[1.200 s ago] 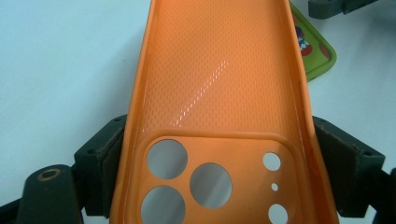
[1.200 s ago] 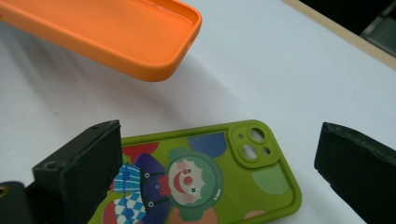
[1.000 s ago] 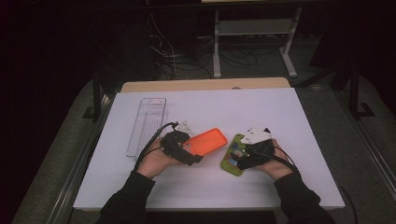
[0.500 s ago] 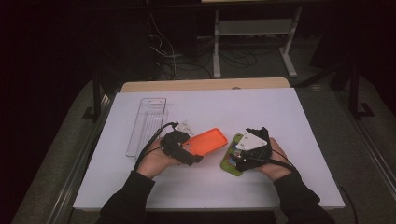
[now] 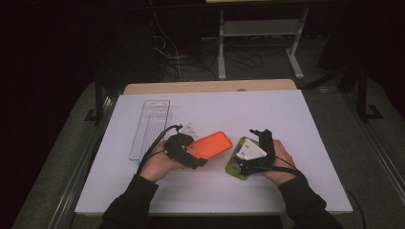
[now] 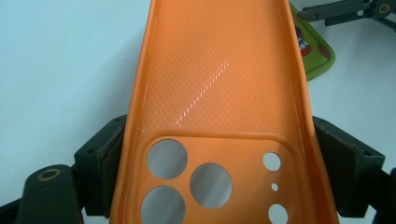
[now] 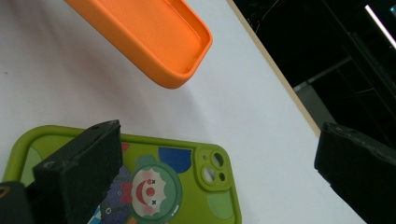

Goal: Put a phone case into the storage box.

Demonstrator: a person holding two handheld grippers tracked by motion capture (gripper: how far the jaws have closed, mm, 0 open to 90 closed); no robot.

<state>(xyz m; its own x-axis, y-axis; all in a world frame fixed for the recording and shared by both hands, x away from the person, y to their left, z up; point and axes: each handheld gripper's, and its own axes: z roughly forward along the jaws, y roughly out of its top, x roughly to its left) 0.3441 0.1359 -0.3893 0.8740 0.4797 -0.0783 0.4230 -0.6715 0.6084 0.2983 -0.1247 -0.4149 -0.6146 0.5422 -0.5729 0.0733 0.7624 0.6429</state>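
From the high view: left tongs (image 5: 193,153) clamped on the orange phone case (image 5: 212,144), green phone (image 5: 235,164) flat on the white tabletop (image 5: 286,124) under the right tongs (image 5: 255,138). Left gripper view: case (image 6: 219,93) gripped across its camera end; best kept level. Right gripper view: jaws wide over the phone (image 7: 187,186); best centred before closing. Against half a second ago, right tongs barely shifted

In the high view, the right hand (image 5: 279,160) and its grey plate hide most of the lime-green phone case with a cartoon clown print (image 5: 235,167). In the left gripper view, the glossy orange silicone phone case (image 6: 219,93) runs off the top and bottom edges.
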